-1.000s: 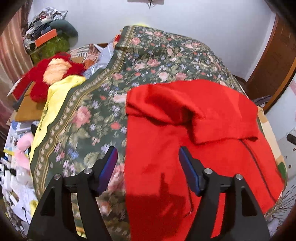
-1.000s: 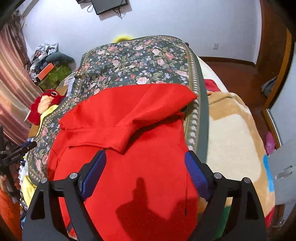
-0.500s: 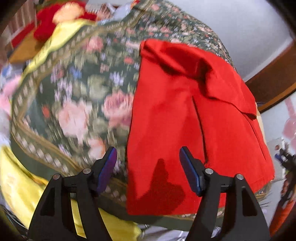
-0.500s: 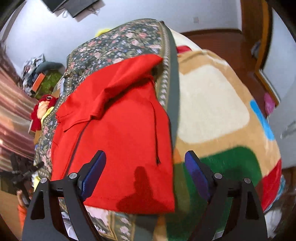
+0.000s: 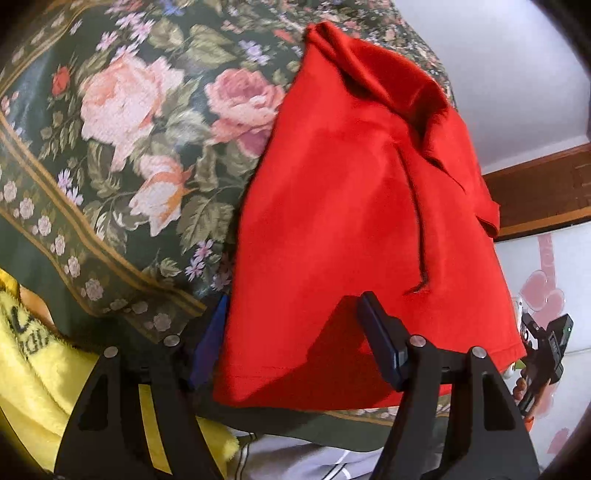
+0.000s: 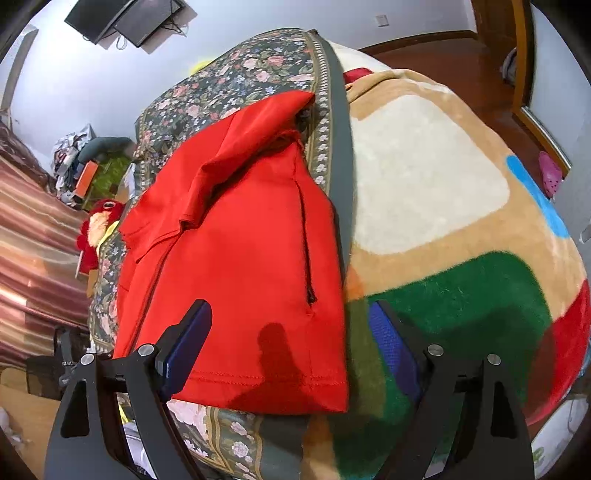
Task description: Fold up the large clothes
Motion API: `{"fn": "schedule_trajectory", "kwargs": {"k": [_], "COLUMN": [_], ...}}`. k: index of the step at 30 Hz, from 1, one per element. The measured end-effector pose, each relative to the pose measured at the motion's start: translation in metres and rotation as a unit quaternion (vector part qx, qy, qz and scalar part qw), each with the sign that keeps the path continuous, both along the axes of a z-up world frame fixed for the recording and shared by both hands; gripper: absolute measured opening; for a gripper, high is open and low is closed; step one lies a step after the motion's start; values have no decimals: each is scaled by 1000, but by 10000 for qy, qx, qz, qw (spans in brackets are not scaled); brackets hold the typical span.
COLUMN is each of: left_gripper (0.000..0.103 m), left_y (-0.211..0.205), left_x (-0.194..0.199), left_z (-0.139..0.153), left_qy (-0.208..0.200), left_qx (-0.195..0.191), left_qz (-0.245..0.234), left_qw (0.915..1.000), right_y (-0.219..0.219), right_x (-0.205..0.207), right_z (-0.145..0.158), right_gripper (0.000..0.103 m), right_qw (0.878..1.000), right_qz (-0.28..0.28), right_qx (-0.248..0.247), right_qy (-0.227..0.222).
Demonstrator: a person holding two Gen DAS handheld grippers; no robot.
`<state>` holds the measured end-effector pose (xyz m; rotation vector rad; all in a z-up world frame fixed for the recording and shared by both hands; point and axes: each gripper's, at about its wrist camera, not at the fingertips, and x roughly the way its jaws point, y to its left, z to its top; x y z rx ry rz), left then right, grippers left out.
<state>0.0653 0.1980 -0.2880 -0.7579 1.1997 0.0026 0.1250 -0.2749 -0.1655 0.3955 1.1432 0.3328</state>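
1. Red garment (image 6: pixel 240 251) spread flat on floral bedspread (image 5: pixel 122 147), partly folded, hem toward the cameras, a folded-over flap at its far end toward 12 o'clock.
2. Left gripper (image 5: pixel 295 332) low over the garment's near left hem corner, jaws standing apart: left blue pad at 7 o'clock just off the cloth's left edge, right blue pad at 5 o'clock above the red fabric. Corner of the garment between the fingers; pads not seen pressing on it.
3. Right gripper (image 6: pixel 288 343) over the garment's near right hem corner, jaws wide apart: left pad at 7 o'clock lying over the red hem, right pad at 5 o'clock over plush blanket (image 6: pixel 424 177), beyond the garment's right edge. No squeeze on the cloth visible.
4. Dark slit on the garment's right side, ending near the hem, seen in both views.
5. Plush blanket in beige, cream, green, blue and red at 3 o'clock of the garment in the right wrist view, touching the bedspread's border.
6. Yellow towel (image 5: pixel 40 373) at 8 o'clock in the left wrist view, under the bedspread's edge.
7. Red plush toy (image 6: pixel 98 225) at 9 o'clock beside the bed, with a cluttered pile (image 6: pixel 79 162) behind it; contents too small to tell.
8. Wall screen (image 6: pixel 125 18) at 11 o'clock.
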Motion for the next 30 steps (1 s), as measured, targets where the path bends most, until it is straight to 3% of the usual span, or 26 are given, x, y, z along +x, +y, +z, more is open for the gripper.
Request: {"fn": "schedule_trajectory", "kwargs": {"k": [4,6,8,13,15,16,19,21,24,28,30], "left_gripper": [43,33,25,15,5,1,1,1,1,1,1], "left_y": [-7,-11,-13,-19,-15,-16,-21,-23,-21,-15,-14], "left_x": [3,4,2,4,5,5,9,13,20,31,40], "left_z": [5,10,15,19,21,24,36,46,69,103,118], "left_qy": [101,92,63,104,30,-64,-253,-440,-745,-1210,-1381], "left_qx": [459,676,886,1203,1236,1076,1054,1004,1089,1084,1106], "left_qz": [-102,-132,-220,-342,-374,-406,-434,-455,-413,-331,-315], "left_qw": [9988,9976,9958,9921,9916,9933,9932,9929,9904,9862,9837], "right_y": [-3,-6,-9,-6,-2,1,8,12,23,16,9], "right_x": [4,4,1,-3,-2,-1,0,2,5,14,18], "right_z": [-12,-17,-15,-9,-14,-17,-14,-12,-6,-5,-9], "right_gripper": [79,62,58,57,39,36,34,21,20,22,38], "right_qw": [9999,9994,9993,9996,9991,9986,9988,9968,9975,9993,9997], "right_qz": [-5,17,50,186,251,277,317,473,591,345,165], "right_qx": [6,104,191,119,190,257,263,569,348,87,-21], "right_qy": [168,325,325,197,301,359,266,302,179,96,193]}}
